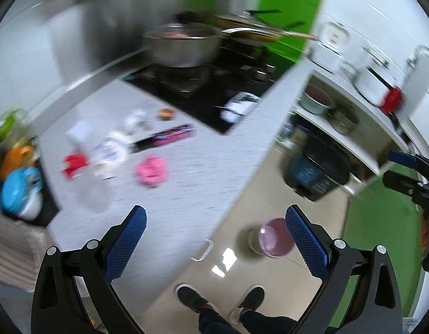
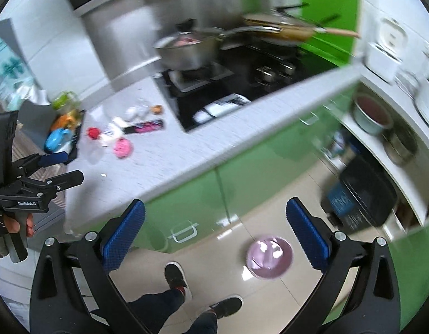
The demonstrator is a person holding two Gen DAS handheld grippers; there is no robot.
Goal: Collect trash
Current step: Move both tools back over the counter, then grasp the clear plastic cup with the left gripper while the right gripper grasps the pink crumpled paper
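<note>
Trash lies scattered on the grey counter (image 1: 203, 183): a crumpled pink piece (image 1: 151, 171), a red scrap (image 1: 73, 164), a white lid-like piece (image 1: 111, 153) and a black and pink wrapper (image 1: 164, 137). The right wrist view shows the same pink piece (image 2: 122, 147), red scrap (image 2: 93, 133) and wrapper (image 2: 144, 126). A pink-lined bin (image 1: 274, 236) (image 2: 270, 256) stands on the floor by the green cabinets. My left gripper (image 1: 217, 239) (image 2: 72, 167) is open and empty, high above the counter's edge. My right gripper (image 2: 215, 236) (image 1: 388, 167) is open and empty above the floor.
A black stove (image 1: 203, 89) carries a steel pot (image 1: 183, 47) and a frying pan (image 1: 256, 32). A rack with cups (image 1: 19, 172) sits at the counter's left end. A black box (image 2: 359, 197) rests on the floor beside white shelves with pots (image 2: 373, 114). A person's shoes (image 2: 176, 278) stand below.
</note>
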